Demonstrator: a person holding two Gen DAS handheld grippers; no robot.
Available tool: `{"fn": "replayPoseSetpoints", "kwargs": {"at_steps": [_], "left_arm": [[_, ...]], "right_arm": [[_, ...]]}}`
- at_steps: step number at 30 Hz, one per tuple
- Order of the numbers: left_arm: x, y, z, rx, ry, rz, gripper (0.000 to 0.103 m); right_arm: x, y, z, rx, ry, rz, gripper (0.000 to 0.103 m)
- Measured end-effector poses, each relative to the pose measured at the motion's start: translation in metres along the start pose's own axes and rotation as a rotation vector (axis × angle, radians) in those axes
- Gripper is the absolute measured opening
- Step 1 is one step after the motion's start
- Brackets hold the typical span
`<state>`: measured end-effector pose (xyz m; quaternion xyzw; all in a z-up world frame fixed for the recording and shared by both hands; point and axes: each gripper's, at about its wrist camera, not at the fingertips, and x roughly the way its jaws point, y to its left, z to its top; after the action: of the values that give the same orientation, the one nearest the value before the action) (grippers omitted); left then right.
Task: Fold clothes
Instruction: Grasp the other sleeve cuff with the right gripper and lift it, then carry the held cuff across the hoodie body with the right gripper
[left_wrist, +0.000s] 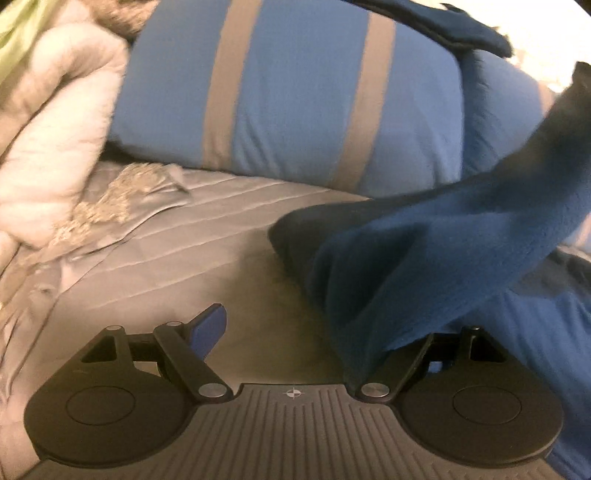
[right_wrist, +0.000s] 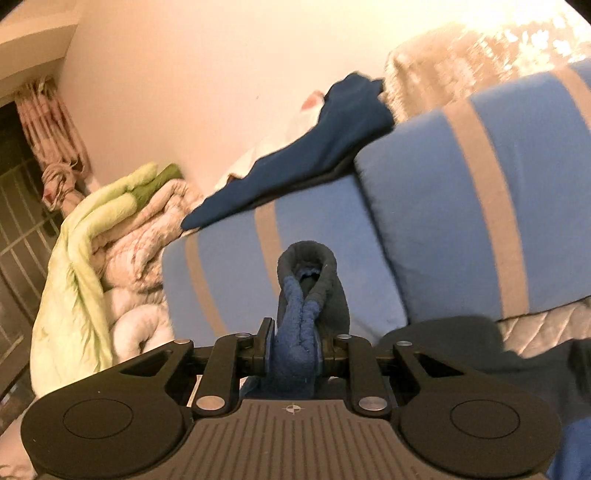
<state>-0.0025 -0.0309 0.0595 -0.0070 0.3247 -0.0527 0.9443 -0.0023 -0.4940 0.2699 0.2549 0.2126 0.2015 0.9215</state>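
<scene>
A blue fleece garment (left_wrist: 424, 258) hangs stretched from the upper right down over the right finger of my left gripper (left_wrist: 314, 328), whose jaws stand wide open; the left finger (left_wrist: 208, 326) is bare and the right one is hidden under the cloth. In the right wrist view my right gripper (right_wrist: 293, 347) is shut on a bunched fold of the same blue fleece (right_wrist: 299, 332), with a grey cuff or hem (right_wrist: 308, 258) looping above the fingers. Another dark blue garment (right_wrist: 325, 147) lies on top of the pillows.
Blue pillows with grey stripes (left_wrist: 288, 96) lie across the grey quilted bedspread (left_wrist: 166, 251). A rolled white and green duvet (right_wrist: 110, 240) sits at the left by the wall. A tied curtain (right_wrist: 55, 147) and a barred window are at the far left.
</scene>
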Motion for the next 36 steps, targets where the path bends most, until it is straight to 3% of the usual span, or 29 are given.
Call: {"fn": "replayPoseSetpoints", "kwargs": {"at_steps": [6,8,11,12,14,16,24,36], "left_arm": [[0.011,-0.004,0.003,-0.005,0.102,-0.149,0.079],[0.009,-0.002,0.009,0.008,0.125,-0.191,0.068],[-0.003,-0.005,0.023,0.084,0.118,-0.148,0.052],[-0.008,-0.008,0.029,0.118,0.106,-0.115,0.051],[-0.014,-0.013,0.039,0.172,0.076,-0.048,0.051],[-0.018,-0.013,0.048,0.167,0.065,-0.033,0.051],[-0.005,-0.003,0.049,-0.043,0.103,-0.127,0.051],[0.011,-0.03,0.021,0.079,0.148,-0.214,0.051]], "right_arm": [[-0.019,-0.023,0.017,0.039,-0.07,-0.048,0.023],[-0.025,-0.031,0.022,0.037,-0.081,-0.075,0.023],[-0.031,-0.043,0.023,0.024,-0.075,-0.116,0.022],[-0.031,-0.047,0.021,0.025,-0.065,-0.126,0.022],[-0.031,-0.055,0.015,0.026,-0.047,-0.144,0.022],[-0.03,-0.062,0.007,0.03,-0.032,-0.159,0.022],[-0.023,-0.09,-0.005,0.117,-0.012,-0.176,0.022],[-0.045,-0.105,-0.008,0.162,0.009,-0.218,0.022]]}}
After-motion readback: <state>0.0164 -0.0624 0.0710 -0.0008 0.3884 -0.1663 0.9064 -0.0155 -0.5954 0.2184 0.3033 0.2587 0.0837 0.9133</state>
